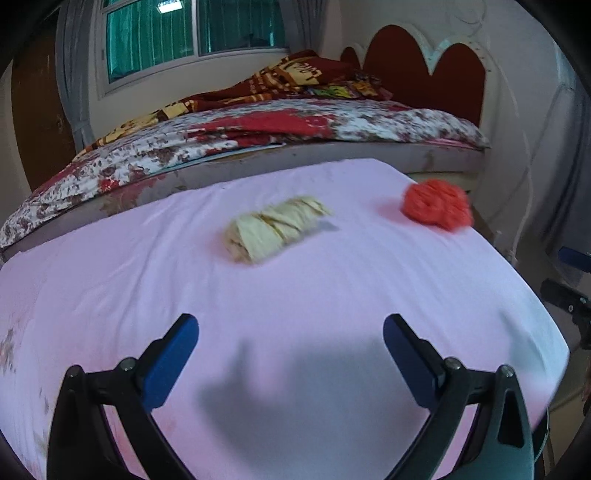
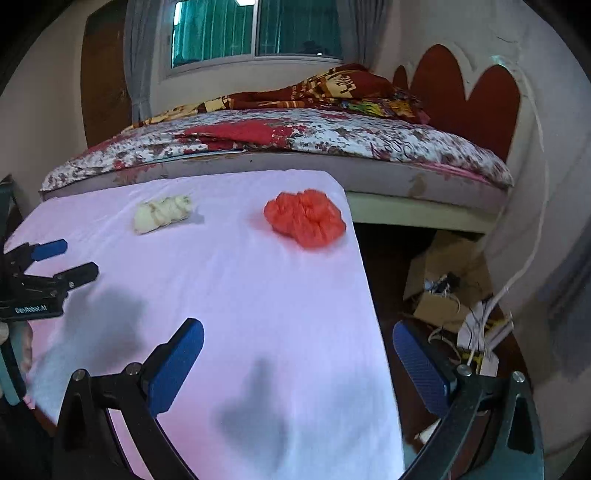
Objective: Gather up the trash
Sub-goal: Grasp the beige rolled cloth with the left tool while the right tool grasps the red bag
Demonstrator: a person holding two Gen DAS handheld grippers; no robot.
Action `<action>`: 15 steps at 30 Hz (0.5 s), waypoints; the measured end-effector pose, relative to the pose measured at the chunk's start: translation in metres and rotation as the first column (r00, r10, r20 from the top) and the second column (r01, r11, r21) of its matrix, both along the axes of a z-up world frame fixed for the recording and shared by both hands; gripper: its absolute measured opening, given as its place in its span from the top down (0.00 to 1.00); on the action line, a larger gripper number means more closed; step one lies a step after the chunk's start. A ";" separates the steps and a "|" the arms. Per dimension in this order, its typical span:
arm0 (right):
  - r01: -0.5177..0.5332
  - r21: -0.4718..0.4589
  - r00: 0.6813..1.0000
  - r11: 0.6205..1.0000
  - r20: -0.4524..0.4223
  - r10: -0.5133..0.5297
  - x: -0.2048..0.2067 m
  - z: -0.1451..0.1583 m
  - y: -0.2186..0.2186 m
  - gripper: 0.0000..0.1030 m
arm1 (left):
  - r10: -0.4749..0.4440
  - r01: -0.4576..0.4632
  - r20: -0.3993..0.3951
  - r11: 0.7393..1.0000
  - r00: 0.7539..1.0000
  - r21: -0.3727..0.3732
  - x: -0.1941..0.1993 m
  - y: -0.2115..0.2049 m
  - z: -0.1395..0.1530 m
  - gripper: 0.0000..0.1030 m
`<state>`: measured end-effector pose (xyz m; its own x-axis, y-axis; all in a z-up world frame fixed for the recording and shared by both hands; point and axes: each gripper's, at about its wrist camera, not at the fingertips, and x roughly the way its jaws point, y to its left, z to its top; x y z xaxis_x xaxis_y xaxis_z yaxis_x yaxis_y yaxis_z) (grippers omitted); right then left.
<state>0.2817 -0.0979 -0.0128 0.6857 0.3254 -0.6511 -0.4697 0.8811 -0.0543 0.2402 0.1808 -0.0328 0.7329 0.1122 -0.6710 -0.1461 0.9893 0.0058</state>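
A crumpled cream wad of paper [image 1: 275, 228] lies on a pink-covered table [image 1: 147, 295], far centre. A crumpled red-orange wad [image 1: 437, 204] lies at the table's far right corner. Both show in the right wrist view, the cream wad [image 2: 162, 213] and the red-orange wad [image 2: 306, 218]. My left gripper [image 1: 291, 332] is open and empty above the near part of the table; it also shows at the left in the right wrist view [image 2: 72, 260]. My right gripper [image 2: 298, 338] is open and empty over the table's right edge [image 2: 369, 295].
A bed with a floral quilt [image 1: 258, 129] and a red heart-shaped headboard [image 2: 476, 107] stands behind the table. On the floor to the right lie cardboard boxes [image 2: 443, 280] and white cables [image 2: 480, 332]. A window [image 1: 195, 33] is on the back wall.
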 end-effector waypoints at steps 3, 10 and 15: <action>-0.009 -0.010 1.000 1.000 -0.016 0.008 0.038 -0.002 0.013 0.00 | 0.009 -0.009 -0.016 1.000 1.000 -0.014 0.031 0.016 -0.005 0.03; 0.015 -0.009 0.995 1.000 -0.099 -0.016 0.122 -0.021 0.039 0.00 | 0.005 -0.009 -0.068 0.998 0.998 -0.059 0.088 0.036 -0.021 0.03; 0.010 -0.033 0.991 0.999 -0.136 -0.015 0.158 -0.032 0.063 0.01 | -0.012 0.007 -0.103 0.999 0.995 -0.053 0.114 0.040 -0.034 0.07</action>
<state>0.4397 -0.0345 -0.0453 0.5937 0.2949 -0.7487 -0.4635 0.8859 -0.0187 0.3544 0.2208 -0.0664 0.6599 0.0679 -0.7482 -0.1379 0.9899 -0.0318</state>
